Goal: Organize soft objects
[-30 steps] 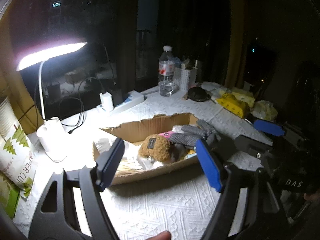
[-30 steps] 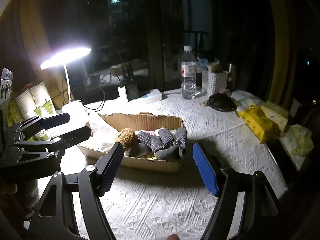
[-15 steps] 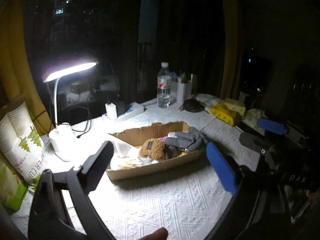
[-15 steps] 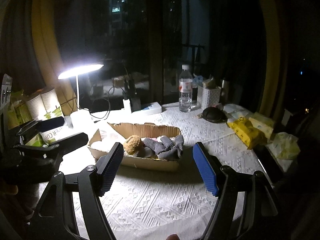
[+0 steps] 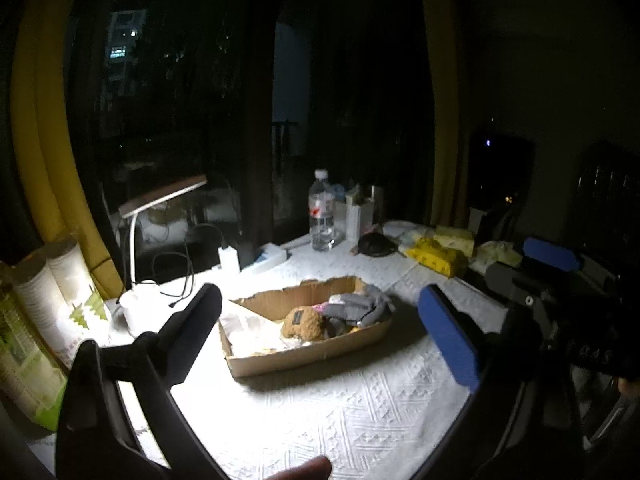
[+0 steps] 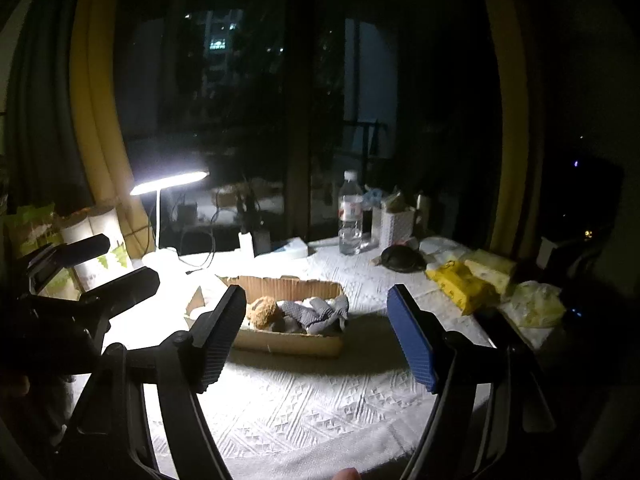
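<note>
Lamp-lit tbl (image 6: 320,408): cardboard box (image 6: 288,342) w/ plush (image 6: 262,311), grey socks (image 6: 316,314).

Dim fisheye views; desk lamp (image 6: 170,181) glares, room edges black.

- 1 cardboard box (image 5: 308,354) on the table, open top.
- 1 brown plush toy (image 5: 302,323) inside it.
- Grey dotted socks (image 5: 356,310) in the box too; looked like 2 or 3, piled up, couldn't tell exactly.
- 1 desk lamp (image 6: 170,182), lit.
- 1 water bottle (image 6: 351,214), upright, at the back.
- 1 white perforated holder (image 6: 394,222) just beside the bottle.
- 1 dark round item (image 6: 402,259), unclear what.
- 1 yellow pack (image 6: 460,286), w/ 2 paler packs (image 6: 494,267) next to it, approx.
- 2 paper cup stacks (image 5: 52,280) in a printed wrapper.
- 1 white power strip (image 5: 272,258).
- 2 grippers: left gripper (image 5: 320,332), right gripper (image 6: 316,332).
</note>
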Demonstrator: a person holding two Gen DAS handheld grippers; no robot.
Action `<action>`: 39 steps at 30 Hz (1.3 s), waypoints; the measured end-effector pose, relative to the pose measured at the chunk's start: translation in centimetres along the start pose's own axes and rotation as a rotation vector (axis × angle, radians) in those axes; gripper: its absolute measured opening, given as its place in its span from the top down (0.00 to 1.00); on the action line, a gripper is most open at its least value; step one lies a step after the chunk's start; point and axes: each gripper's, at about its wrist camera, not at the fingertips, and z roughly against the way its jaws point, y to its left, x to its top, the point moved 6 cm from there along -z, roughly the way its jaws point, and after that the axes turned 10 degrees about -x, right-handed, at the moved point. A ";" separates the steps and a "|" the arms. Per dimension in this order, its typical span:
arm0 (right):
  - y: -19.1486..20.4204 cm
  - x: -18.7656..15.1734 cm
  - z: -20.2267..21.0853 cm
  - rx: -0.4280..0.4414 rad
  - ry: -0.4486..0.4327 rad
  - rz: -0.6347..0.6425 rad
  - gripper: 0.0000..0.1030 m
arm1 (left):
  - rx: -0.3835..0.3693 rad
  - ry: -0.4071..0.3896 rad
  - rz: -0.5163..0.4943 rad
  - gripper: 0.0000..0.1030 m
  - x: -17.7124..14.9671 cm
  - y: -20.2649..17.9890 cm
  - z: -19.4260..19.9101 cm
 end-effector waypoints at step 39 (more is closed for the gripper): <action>-1.2 1.1 5.7 -0.038 -0.079 -0.035 0.19 | 0.030 -0.060 -0.066 0.01 1.7 -2.9 5.0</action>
